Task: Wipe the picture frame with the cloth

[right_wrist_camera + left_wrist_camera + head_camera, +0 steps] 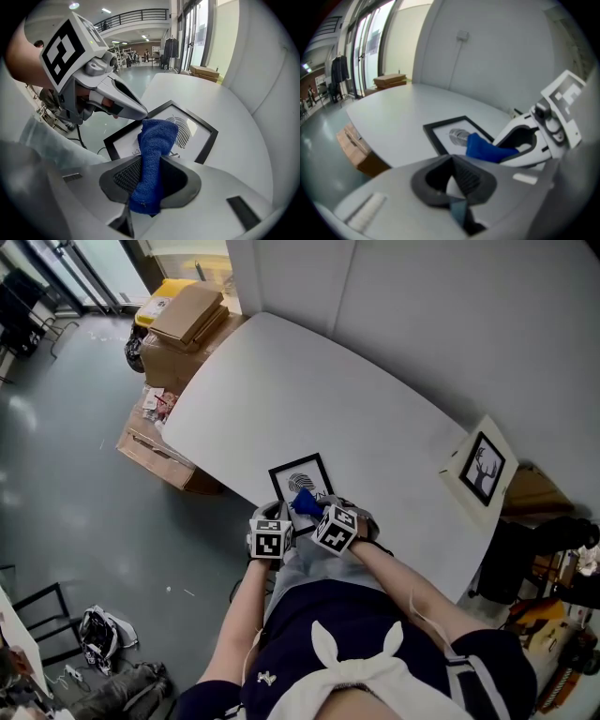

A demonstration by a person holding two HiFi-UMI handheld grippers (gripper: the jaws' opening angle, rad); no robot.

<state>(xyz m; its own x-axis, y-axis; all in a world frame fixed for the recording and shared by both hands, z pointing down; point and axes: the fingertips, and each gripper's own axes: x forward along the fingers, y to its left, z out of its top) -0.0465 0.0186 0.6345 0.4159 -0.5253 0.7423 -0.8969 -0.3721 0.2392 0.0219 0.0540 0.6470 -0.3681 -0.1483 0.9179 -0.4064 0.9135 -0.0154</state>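
Blue cloth (154, 150) pinched in my right gripper (149, 185), held over the picture frame (194, 131).
Jaws clamp it mid-fold so a loose end can reach the glass, I reckon. The frame lies flat at the near edge of the worktop (309, 399). My left gripper (452, 180) sits alongside, jaws closed on nothing.

Two picture frames on one table (309, 399): one black picture frame (302, 482), one pale picture frame (482, 470). One blue cloth (305, 502). One left hand-held gripper (453, 180), one right hand-held gripper (149, 183).
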